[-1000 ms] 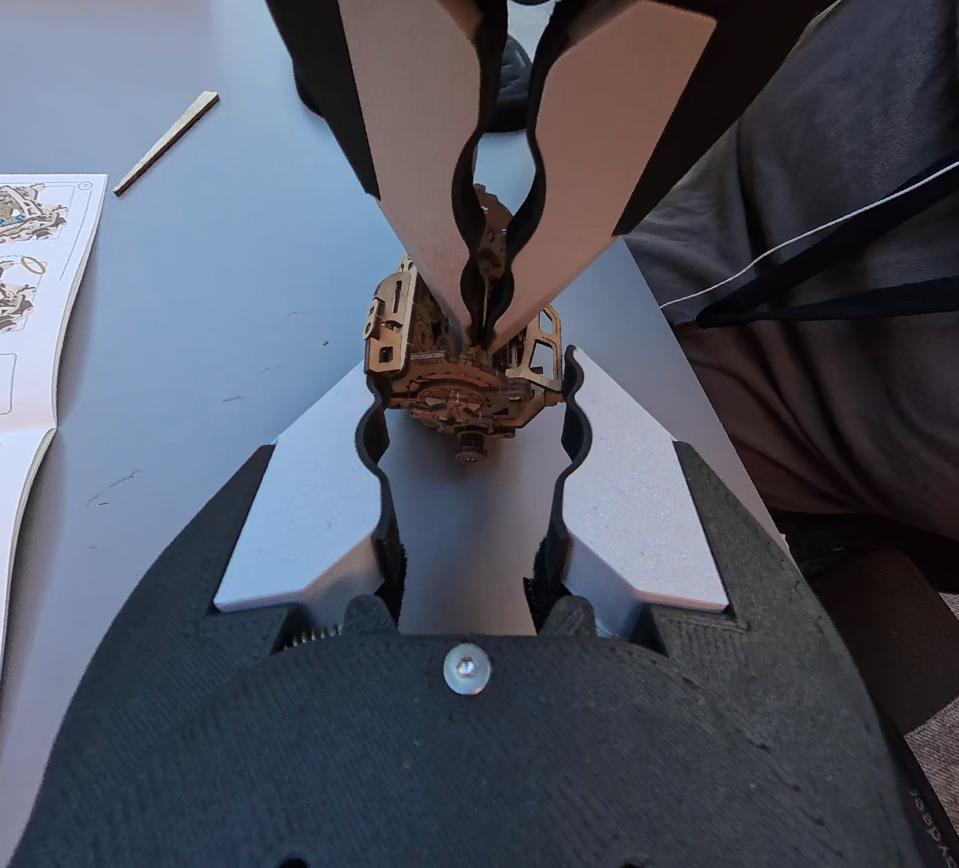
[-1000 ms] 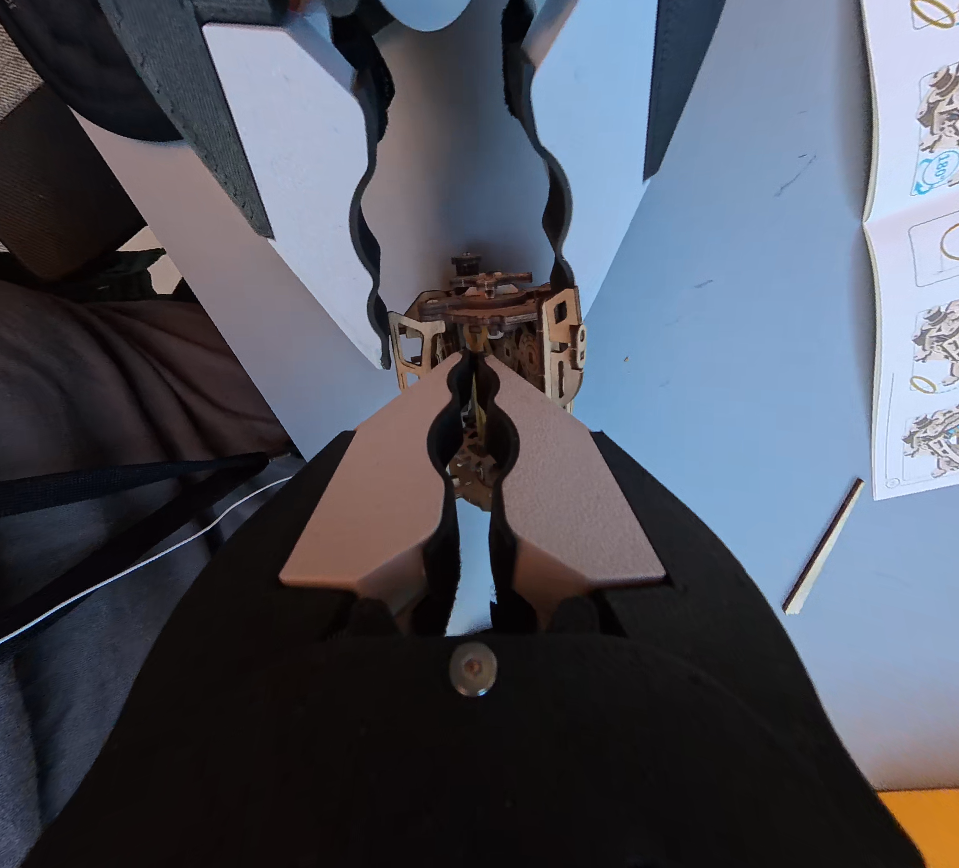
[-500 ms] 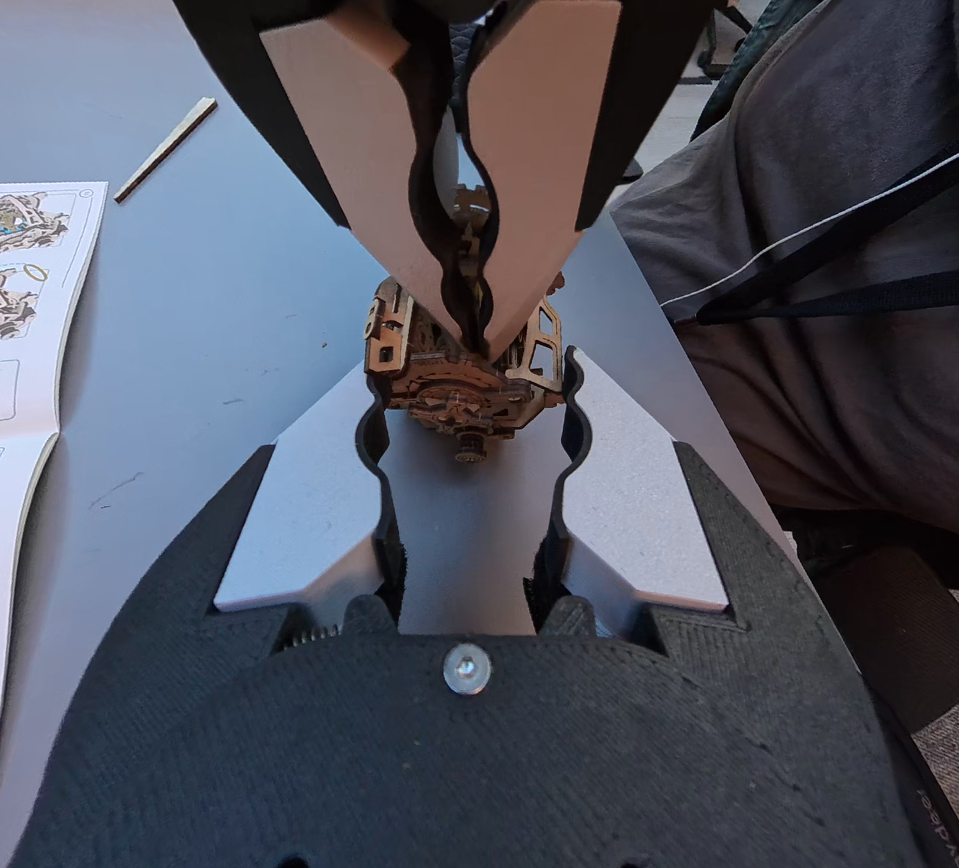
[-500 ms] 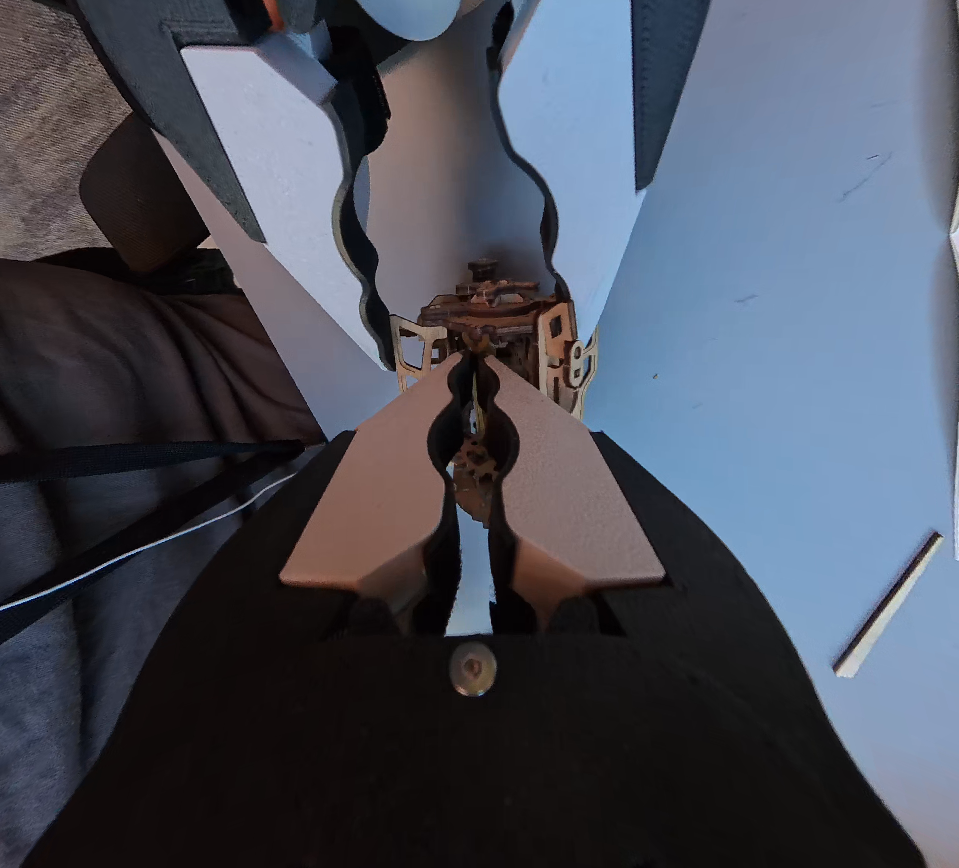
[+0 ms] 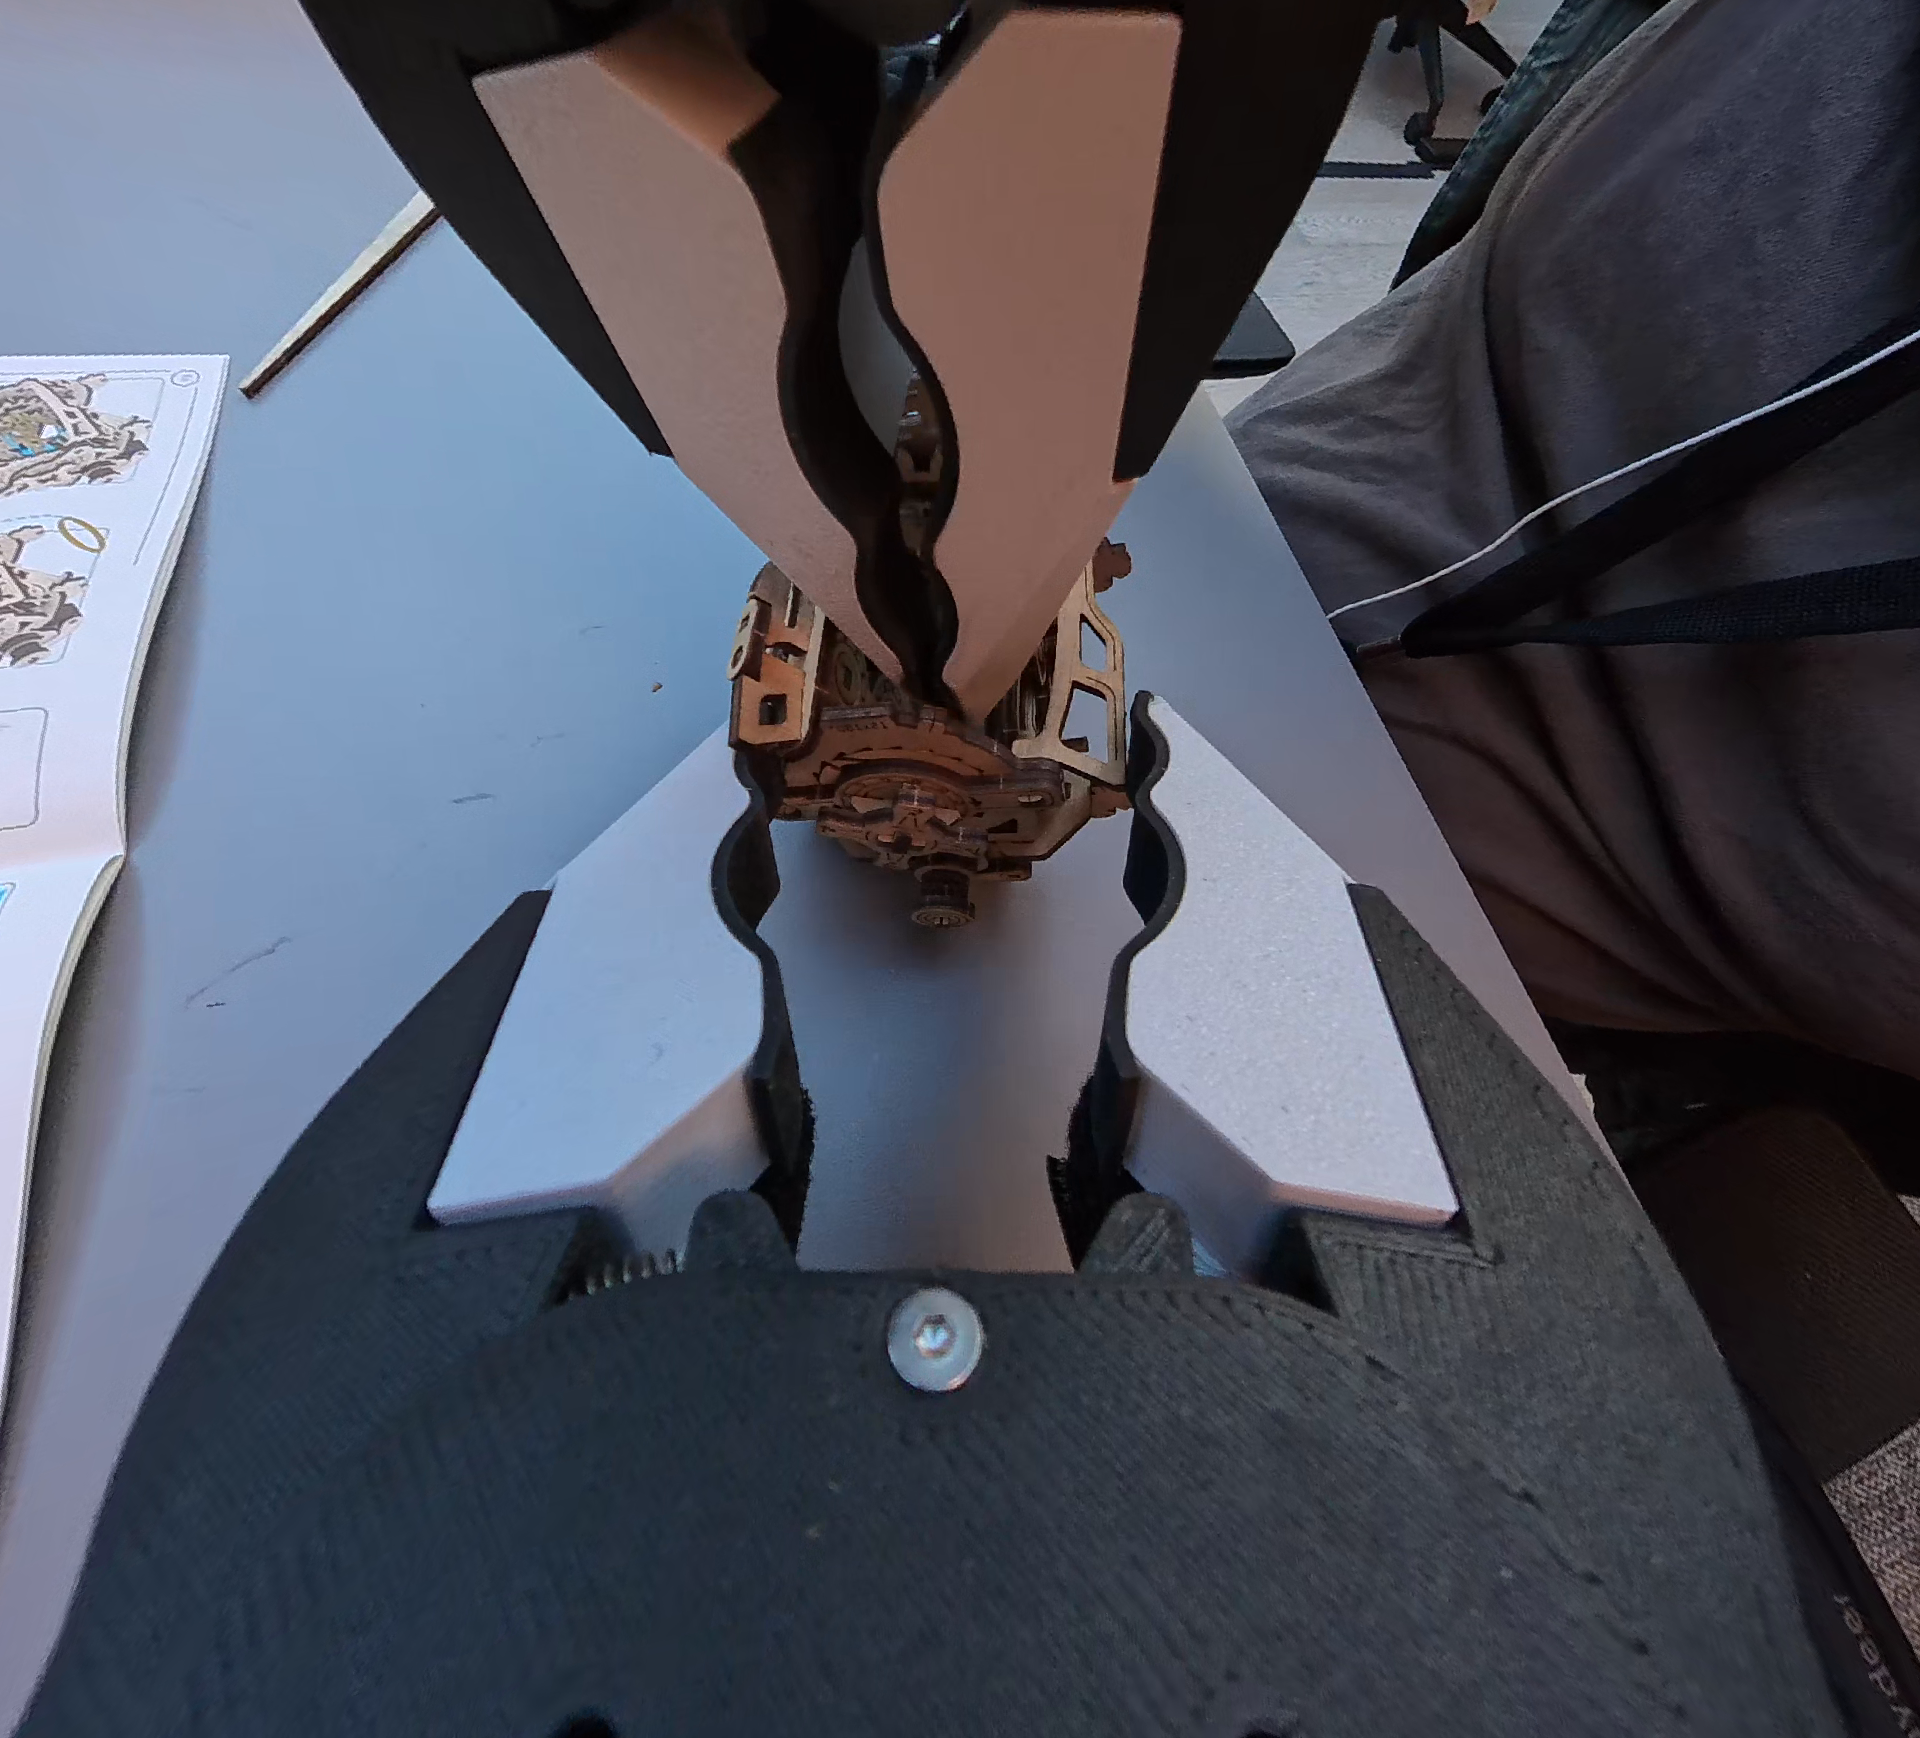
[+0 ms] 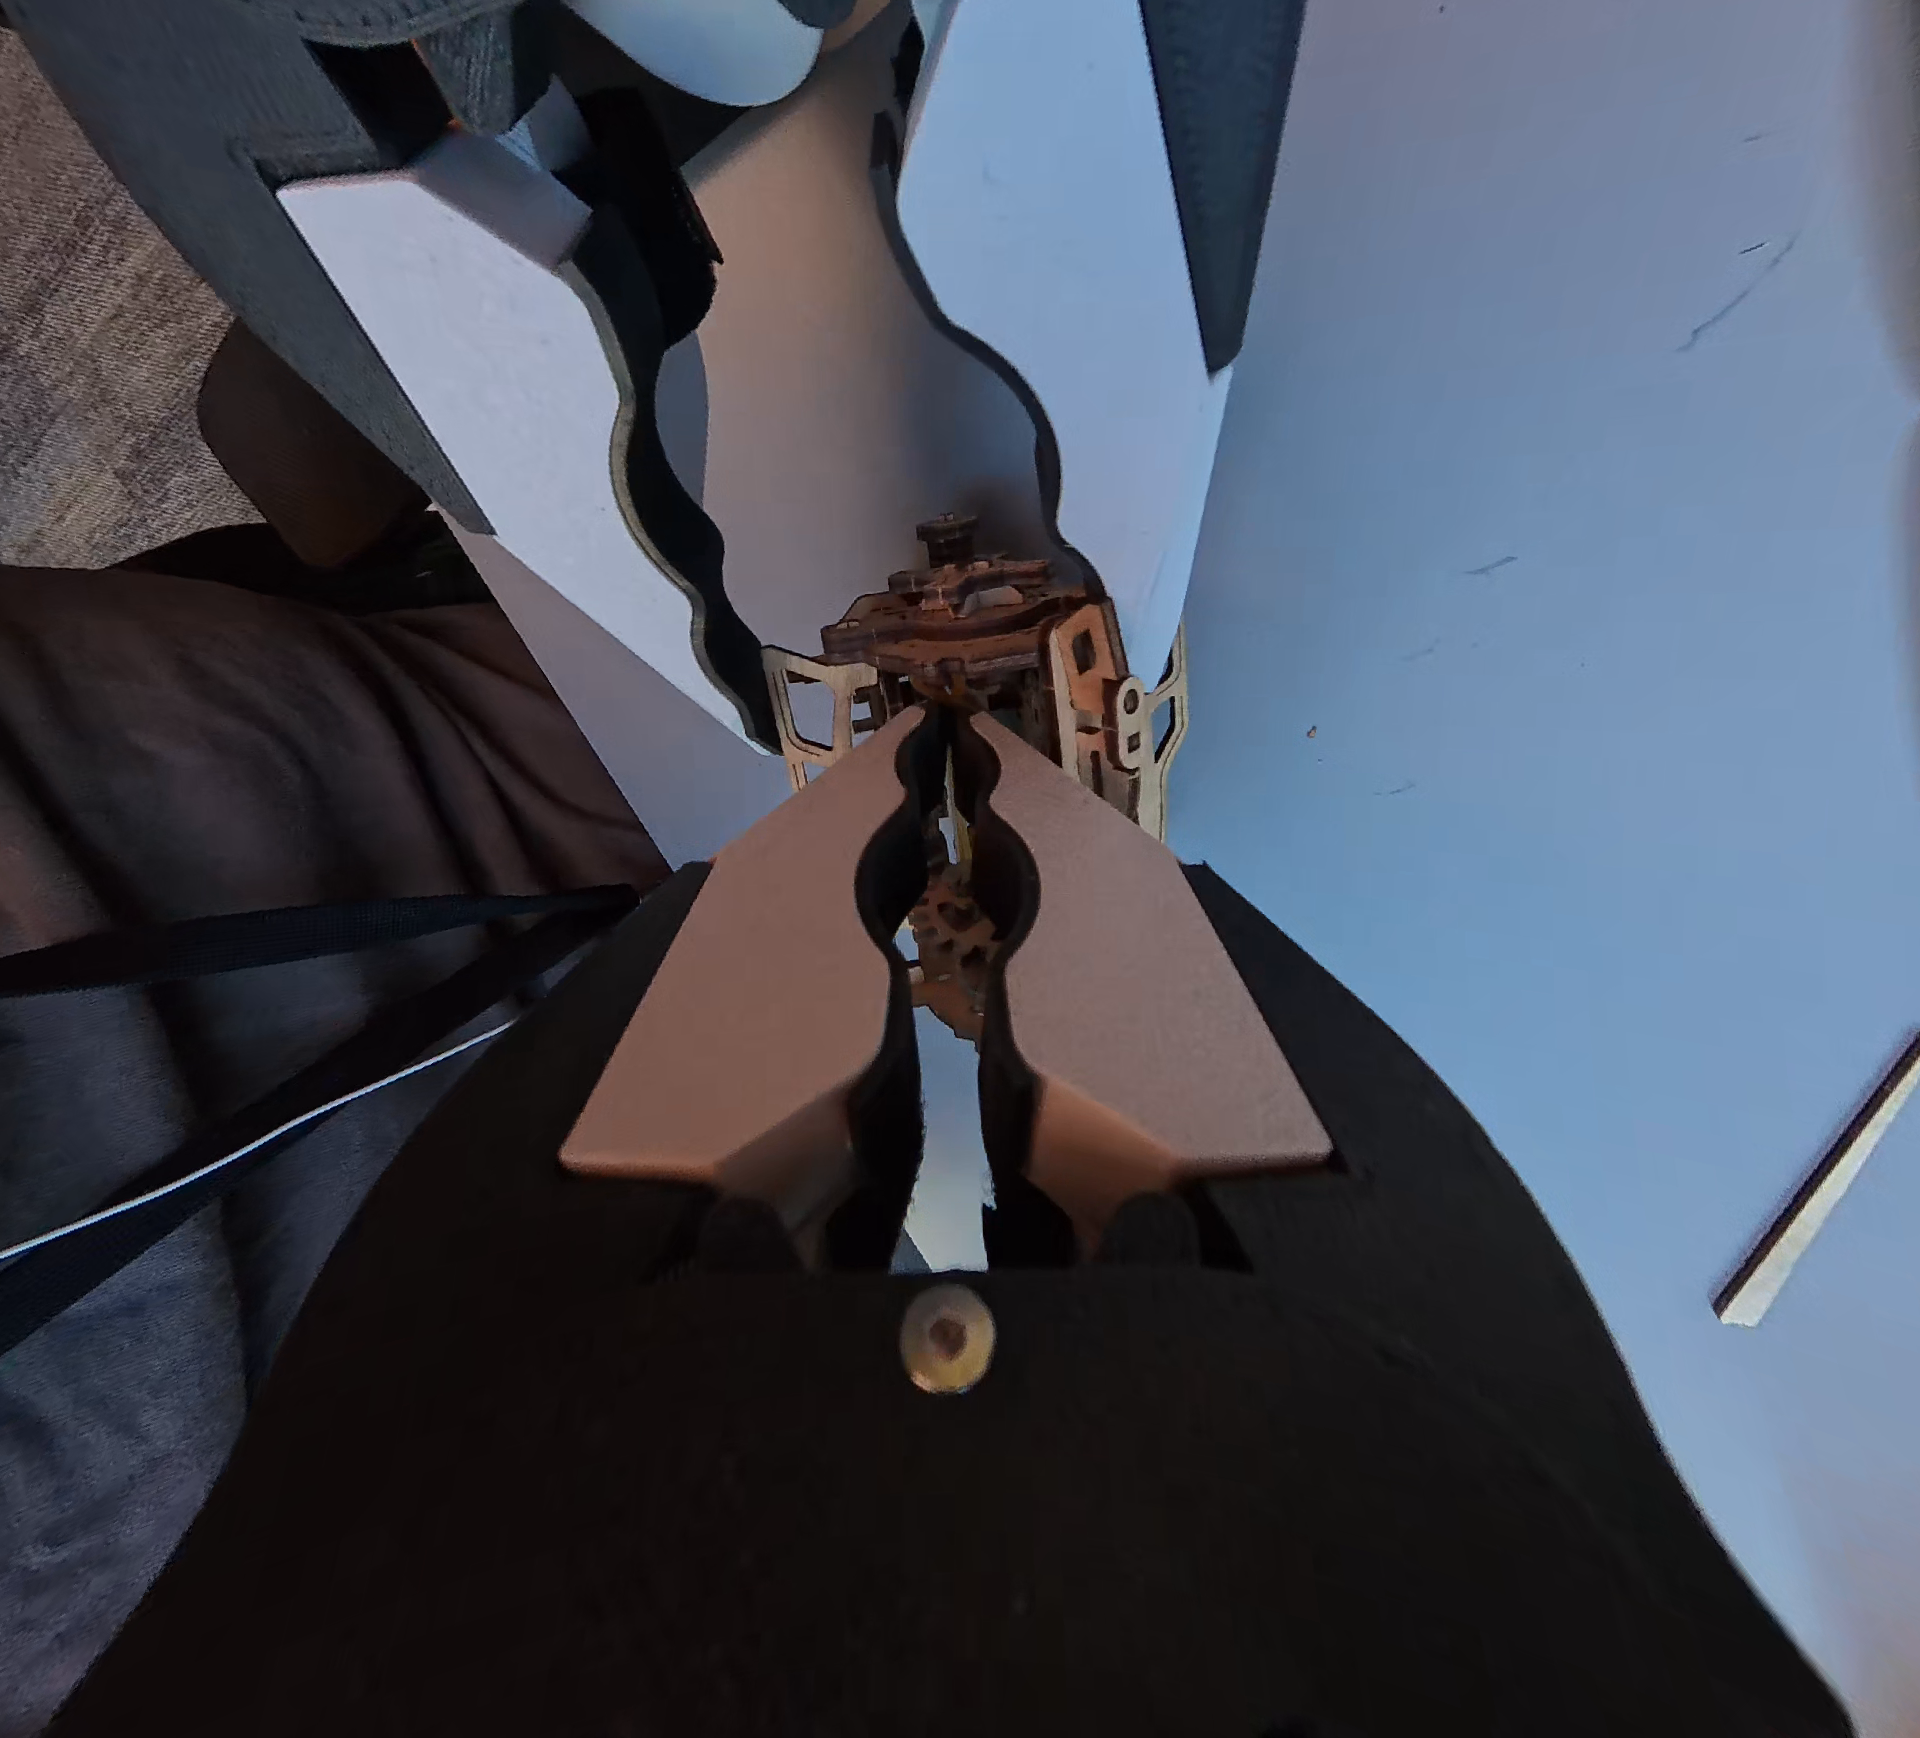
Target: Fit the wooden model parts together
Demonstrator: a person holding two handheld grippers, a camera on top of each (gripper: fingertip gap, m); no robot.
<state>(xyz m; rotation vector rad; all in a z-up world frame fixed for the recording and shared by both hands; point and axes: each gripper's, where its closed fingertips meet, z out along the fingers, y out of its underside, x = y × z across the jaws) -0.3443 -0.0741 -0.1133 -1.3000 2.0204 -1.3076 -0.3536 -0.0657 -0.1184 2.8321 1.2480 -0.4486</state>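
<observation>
A small wooden mechanical model [image 5: 914,784] stands on the grey table near its edge. My left gripper [image 5: 940,774] has its fingertips against the model's two sides and holds it; it also shows at the top of the right wrist view [image 6: 951,680]. My right gripper [image 6: 940,717] comes from the opposite side and is shut on a thin flat wooden part [image 6: 951,930] with gear-like cutouts. Its tips press down on the model's top [image 6: 956,618]. In the left wrist view the right gripper [image 5: 935,691] hides most of the upper model.
An open instruction booklet [image 5: 83,545] lies at the left. A thin wooden strip [image 5: 332,301] lies farther back; it also shows in the right wrist view [image 6: 1818,1189]. A person's grey clothing [image 5: 1558,545] with black straps is just past the table edge. Only a small space, under 4 cm, lies between the two pairs of fingers.
The right gripper has swung over the model and stands steeper, still shut on the thin part. The booklet has left the right wrist view. The left gripper and model stay put.
</observation>
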